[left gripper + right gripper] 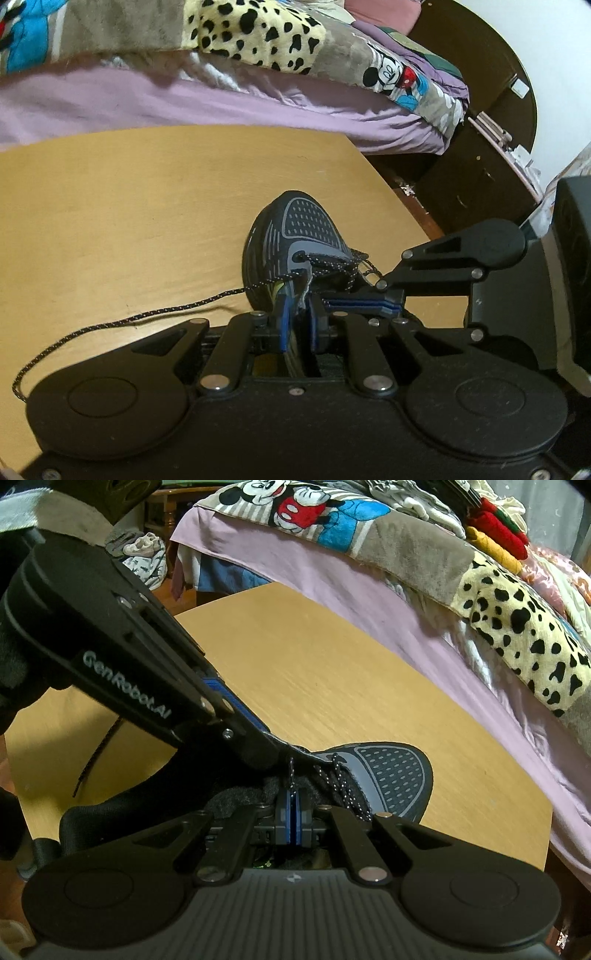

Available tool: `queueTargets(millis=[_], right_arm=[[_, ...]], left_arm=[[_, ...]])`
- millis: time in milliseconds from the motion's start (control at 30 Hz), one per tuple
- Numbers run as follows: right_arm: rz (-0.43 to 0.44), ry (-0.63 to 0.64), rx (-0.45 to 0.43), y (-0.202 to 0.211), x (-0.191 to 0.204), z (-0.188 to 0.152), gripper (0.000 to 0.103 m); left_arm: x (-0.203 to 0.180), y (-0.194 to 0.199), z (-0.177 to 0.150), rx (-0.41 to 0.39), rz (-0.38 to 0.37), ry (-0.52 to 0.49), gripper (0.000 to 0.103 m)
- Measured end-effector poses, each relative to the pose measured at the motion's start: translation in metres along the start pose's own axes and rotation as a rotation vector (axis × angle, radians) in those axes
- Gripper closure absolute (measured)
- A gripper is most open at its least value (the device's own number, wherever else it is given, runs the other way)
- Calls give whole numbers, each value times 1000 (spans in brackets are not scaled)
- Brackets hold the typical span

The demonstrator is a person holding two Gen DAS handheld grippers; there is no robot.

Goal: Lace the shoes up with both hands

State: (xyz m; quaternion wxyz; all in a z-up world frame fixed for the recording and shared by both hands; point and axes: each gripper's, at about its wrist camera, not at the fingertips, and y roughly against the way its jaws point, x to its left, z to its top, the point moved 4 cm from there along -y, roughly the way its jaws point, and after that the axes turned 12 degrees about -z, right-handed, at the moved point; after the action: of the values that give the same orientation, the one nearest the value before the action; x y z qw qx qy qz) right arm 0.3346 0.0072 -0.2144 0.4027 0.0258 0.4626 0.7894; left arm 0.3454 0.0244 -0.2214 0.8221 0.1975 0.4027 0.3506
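A dark blue-grey running shoe (303, 225) stands on the wooden table (110, 221), toe pointing away from me. My left gripper (300, 306) is shut on the shoe's eyelet flap, whose grey edge shows between the blue pads. In the right wrist view the same left gripper (280, 746) reaches in from the upper left onto the shoe (391, 779). My right gripper (291, 794) is shut on a short strand of the speckled black lace (291, 771) just above the tongue. In the left wrist view the right gripper (328, 304) comes in from the right. A long loose lace (147, 314) trails left over the table.
A bed with a lilac sheet (184, 103) and cartoon and spotted blankets (517, 635) runs along the table's far side. A dark wooden cabinet (472, 177) stands at the right. The lace's free tail (96, 757) hangs near the table's left edge.
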Motion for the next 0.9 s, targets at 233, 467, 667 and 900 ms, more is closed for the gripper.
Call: queueTargets(millis=[233,467,667,900], right_arm=[[55,-50,-17,5,-2,5,99],[37,-66,-25,8,-7,6,99],[25,-58,-39,5,-4,7,98],[7,-53,-53,5,-2,9,98]], left_arm=[[-9,-4,-1,23,44,-115,93],[-13,-5,-3,36,53,-163,93],[-10,-3,-2,36,34,-132,92],[1,11,4,-20,-75,2,92]])
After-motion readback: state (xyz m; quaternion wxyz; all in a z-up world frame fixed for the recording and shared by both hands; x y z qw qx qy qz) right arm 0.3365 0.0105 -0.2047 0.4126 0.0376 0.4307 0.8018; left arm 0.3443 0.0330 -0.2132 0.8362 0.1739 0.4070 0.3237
